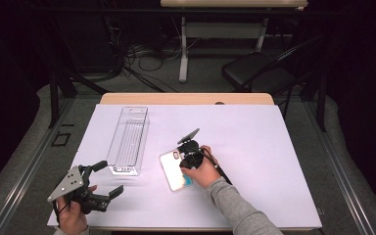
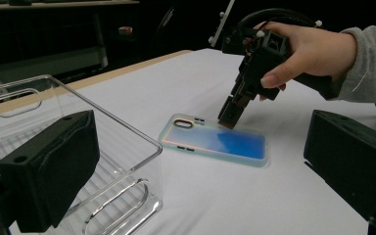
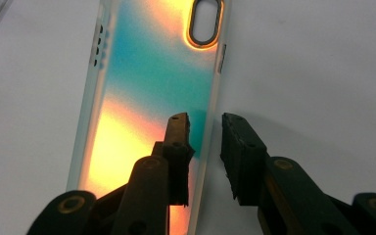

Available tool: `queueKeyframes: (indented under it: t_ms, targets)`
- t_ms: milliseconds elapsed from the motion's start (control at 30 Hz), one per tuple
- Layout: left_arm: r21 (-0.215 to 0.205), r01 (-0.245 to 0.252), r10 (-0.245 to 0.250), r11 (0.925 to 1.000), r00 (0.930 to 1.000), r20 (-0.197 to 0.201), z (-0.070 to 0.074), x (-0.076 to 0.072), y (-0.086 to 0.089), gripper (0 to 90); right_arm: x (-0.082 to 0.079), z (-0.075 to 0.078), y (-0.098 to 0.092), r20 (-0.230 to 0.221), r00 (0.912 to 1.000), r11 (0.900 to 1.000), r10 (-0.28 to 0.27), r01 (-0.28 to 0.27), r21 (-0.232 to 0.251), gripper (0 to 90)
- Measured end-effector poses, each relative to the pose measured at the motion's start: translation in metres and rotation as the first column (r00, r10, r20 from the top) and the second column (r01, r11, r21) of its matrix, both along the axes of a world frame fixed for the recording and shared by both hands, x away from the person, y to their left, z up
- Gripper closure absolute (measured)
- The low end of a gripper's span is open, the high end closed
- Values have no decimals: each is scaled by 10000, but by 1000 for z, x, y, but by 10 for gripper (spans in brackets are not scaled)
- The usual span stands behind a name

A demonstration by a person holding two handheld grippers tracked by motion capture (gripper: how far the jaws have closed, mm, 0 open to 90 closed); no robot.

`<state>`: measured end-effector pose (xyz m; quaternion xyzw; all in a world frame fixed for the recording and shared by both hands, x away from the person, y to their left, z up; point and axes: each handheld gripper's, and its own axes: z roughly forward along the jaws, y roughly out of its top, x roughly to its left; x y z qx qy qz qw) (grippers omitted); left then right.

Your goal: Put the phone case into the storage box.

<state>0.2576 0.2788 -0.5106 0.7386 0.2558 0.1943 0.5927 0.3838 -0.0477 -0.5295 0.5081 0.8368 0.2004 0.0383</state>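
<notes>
Phone case [image 1: 175,170], iridescent with clear rim, flat on white table cover [image 1: 254,147], camera cutout toward far side, just right of clear plastic bin [image 1: 129,140]. Right gripper [image 3: 204,122] tipped down over case's long edge: one jaw above the inner face, the other outside the rim, narrow gap between, pads not seen pressing on the rim. Left gripper [image 1: 108,177] near front left corner of table, close to bin's near end, jaws wide apart, nothing between
</notes>
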Motion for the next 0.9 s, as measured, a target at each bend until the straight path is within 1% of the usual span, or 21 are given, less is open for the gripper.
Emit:
queueKeyframes:
  t_ms: [33, 67, 100, 200, 300, 367, 400, 800, 833, 900]
  targets:
    - [13, 4, -4, 10000, 10000, 8, 0, 0, 0, 3, 0, -1, 0, 63, 10000, 10000, -24, 23, 32, 737]
    - [-3, -1, 1, 10000, 10000, 0, 0, 0, 0, 3, -1, 0, 1, -140, 9999, 9999, -26, 24, -124, 741]
    - [-7, -19, 19, 10000, 10000, 5, 0, 0, 0, 4, -1, -1, 1, -4, 10000, 10000, 77, -77, -54, 751]
    - [-12, -26, 26, 10000, 10000, 2, 0, 0, 0, 4, -1, -2, 1, 18, 10000, 10000, 58, -58, -69, 762]
    - [-13, -24, 24, 10000, 10000, 4, 0, 0, 0, 4, -1, 0, 2, -232, 9996, 9993, 141, -149, -350, 774]
    - [-13, -26, 26, 10000, 10000, 0, 0, 0, 0, 4, -1, -1, 2, -186, 9998, 9995, 108, -114, -305, 779]
    - [-2, -7, 7, 10000, 10000, -1, 0, 0, 0, 4, -1, -2, 2, -82, 9999, 9998, 80, -81, -192, 780]
    - [11, 4, -4, 10000, 10000, -25, 0, 0, 0, 4, -1, -2, 2, -182, 9998, 9997, -27, 23, -242, 809]
    - [9, -1, 1, 10000, 10000, -25, 0, 0, 0, 4, -1, -3, 2, -91, 9999, 9999, -58, 57, -109, 818]
    - [-4, 0, 0, 10000, 10000, -28, 0, 0, 0, 4, -1, -4, 2, -72, 10000, 9999, -43, 42, -131, 822]
